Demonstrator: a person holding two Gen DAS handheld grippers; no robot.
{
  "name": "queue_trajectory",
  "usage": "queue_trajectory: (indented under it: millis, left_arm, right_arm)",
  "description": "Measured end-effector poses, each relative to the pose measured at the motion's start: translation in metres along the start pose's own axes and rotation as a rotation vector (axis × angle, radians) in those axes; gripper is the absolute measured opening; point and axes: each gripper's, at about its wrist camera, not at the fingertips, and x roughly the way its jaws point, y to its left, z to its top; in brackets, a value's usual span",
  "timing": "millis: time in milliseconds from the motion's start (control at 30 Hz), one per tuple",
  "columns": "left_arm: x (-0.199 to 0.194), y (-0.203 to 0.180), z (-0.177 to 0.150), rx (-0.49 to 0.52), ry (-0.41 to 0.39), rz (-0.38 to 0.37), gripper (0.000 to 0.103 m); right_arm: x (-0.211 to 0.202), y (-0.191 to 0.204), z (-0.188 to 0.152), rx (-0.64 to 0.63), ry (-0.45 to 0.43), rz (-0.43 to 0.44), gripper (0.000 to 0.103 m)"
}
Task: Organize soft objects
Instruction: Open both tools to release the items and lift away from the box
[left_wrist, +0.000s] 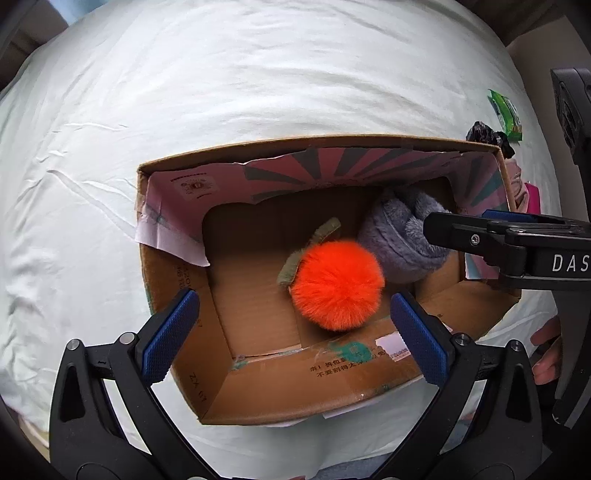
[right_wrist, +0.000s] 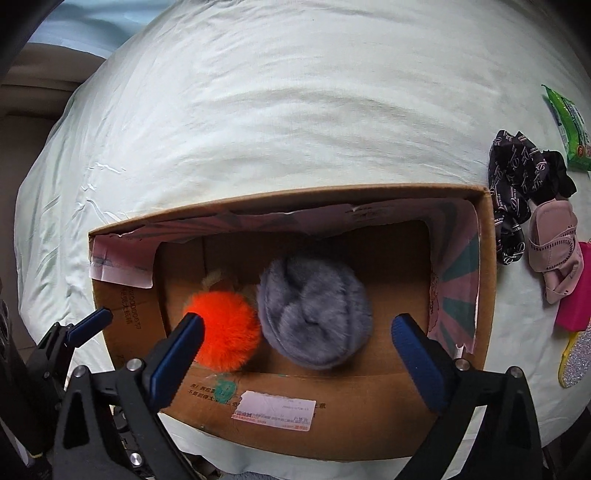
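Note:
An open cardboard box (left_wrist: 177, 280) (right_wrist: 110, 295) sits on a bed with a pale sheet. Inside lie a fluffy orange pompom (left_wrist: 338, 284) (right_wrist: 225, 328) with a green stem and a grey furry bundle (left_wrist: 399, 240) (right_wrist: 314, 314) beside it. My left gripper (left_wrist: 295, 332) is open and empty, hovering over the box above the pompom. My right gripper (right_wrist: 299, 354) is open and empty above the grey bundle; it also shows in the left wrist view (left_wrist: 498, 236), reaching in from the right.
To the right of the box lie a black patterned scrunchie (right_wrist: 517, 177), a pink fabric piece (right_wrist: 557, 251), a magenta item (right_wrist: 580, 291), a glittery yellow item (right_wrist: 576, 354) and a green packet (right_wrist: 569, 129). The white sheet (right_wrist: 295, 110) stretches beyond the box.

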Motion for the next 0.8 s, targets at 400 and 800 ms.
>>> queue_trajectory:
  millis: [400, 800]
  left_arm:
    - [-0.043, -0.001, -0.017, -0.008, -0.087, 0.010, 0.103]
    - [-0.127, -0.004, -0.063, -0.056, -0.243, -0.002, 0.103]
  right_arm:
    - [-0.041, 0.009, -0.018, -0.034, -0.102, -0.022, 0.101]
    - [-0.111, 0.029, -0.069, -0.106, -0.256, -0.065, 0.101]
